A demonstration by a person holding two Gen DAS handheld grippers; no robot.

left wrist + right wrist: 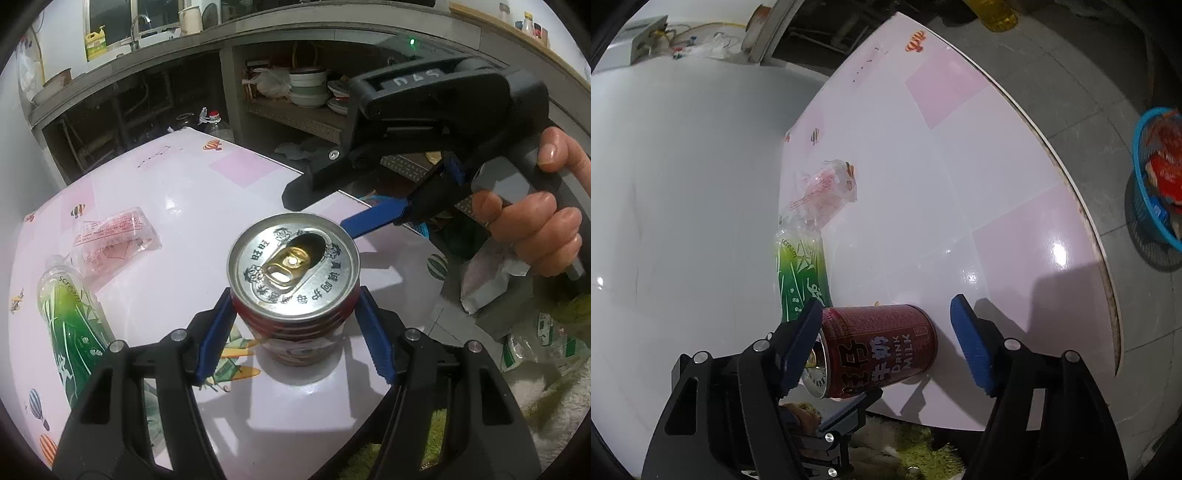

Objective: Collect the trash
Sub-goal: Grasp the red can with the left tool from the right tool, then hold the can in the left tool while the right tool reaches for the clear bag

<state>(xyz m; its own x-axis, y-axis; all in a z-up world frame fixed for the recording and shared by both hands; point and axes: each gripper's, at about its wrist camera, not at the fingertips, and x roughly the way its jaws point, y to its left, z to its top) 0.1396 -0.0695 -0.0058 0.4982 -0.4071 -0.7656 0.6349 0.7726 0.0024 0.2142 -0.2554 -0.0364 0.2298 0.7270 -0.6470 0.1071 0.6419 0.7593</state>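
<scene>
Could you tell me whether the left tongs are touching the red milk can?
Touching. In the left wrist view, both blue pads of the left tongs press against the sides of the red milk can, with no gap on either side.

Can [293, 280] on table [184, 184]; bottle [74, 325] left

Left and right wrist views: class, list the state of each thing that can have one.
Red milk can: upright, opened, gripped near its top.
Left gripper: shut on the can.
Right gripper: open, empty.
Green bottle: lying flat.
Plastic wrapper: crumpled, on the table.
Blue basket: holding trash.
</scene>
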